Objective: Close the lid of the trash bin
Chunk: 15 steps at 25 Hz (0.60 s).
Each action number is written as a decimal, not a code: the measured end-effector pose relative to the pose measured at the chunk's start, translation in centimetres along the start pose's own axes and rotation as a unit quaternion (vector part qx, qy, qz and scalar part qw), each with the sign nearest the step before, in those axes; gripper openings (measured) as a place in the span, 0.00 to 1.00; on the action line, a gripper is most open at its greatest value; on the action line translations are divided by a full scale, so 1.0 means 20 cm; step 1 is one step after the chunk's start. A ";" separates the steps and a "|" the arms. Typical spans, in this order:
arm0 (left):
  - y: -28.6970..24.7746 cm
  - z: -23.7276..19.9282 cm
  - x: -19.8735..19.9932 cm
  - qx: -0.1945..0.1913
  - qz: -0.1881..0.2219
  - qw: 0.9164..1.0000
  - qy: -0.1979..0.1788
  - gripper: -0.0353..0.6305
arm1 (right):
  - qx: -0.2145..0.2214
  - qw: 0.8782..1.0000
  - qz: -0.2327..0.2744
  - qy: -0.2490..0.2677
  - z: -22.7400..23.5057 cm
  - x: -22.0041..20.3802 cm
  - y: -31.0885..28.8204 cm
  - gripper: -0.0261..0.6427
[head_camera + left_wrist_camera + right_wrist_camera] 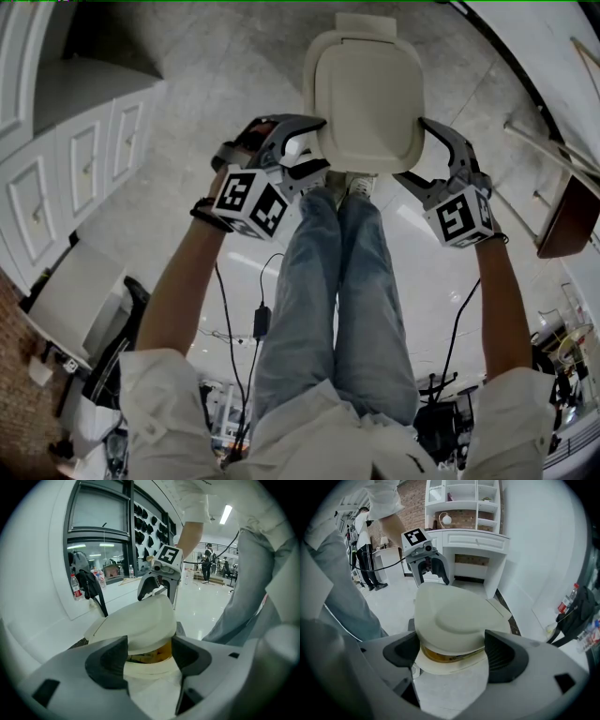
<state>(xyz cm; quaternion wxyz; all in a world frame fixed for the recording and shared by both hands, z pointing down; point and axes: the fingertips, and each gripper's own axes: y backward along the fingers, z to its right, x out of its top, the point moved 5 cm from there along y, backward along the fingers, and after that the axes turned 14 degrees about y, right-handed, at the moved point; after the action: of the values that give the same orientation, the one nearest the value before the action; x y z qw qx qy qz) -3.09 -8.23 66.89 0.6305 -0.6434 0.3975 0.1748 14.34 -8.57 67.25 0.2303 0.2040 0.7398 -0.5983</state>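
Trash bin (450, 686), cream, on pale floor (206, 75) just beyond person's shoes (354, 187). Lid (367, 94) almost down, not fully seated; thin gap under rim shows yellow-orange contents (440, 654). Left gripper (314, 145) at lid's left edge, jaws apart, rim between pads, no pinch. Right gripper (417, 155) at right edge, jaws likewise apart around rim, unclamped. Jeans-clad legs (337, 281) near, between both arms. White cabinets (84, 159) far left. Dark cable (225, 309) on floor.

White panelled cabinets (84, 159) edge a glossy pale floor (427, 253) crossed by a black cable and adapter (262, 321), a red-capped bottle (75, 587) and black bag (89, 584) sit by a window, and open white shelves (461, 501) stand against a brick wall (410, 498).
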 end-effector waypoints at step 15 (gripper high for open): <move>-0.02 0.00 -0.02 -0.012 -0.003 1.000 0.000 0.51 | 0.011 1.000 -0.003 0.000 -0.02 -0.02 -0.02 0.70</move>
<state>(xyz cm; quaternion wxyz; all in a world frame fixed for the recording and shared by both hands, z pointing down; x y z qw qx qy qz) -3.06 -8.08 67.49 0.6232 -0.6521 0.3936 0.1775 14.39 -8.37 67.90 0.2268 0.2042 0.7339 -0.6068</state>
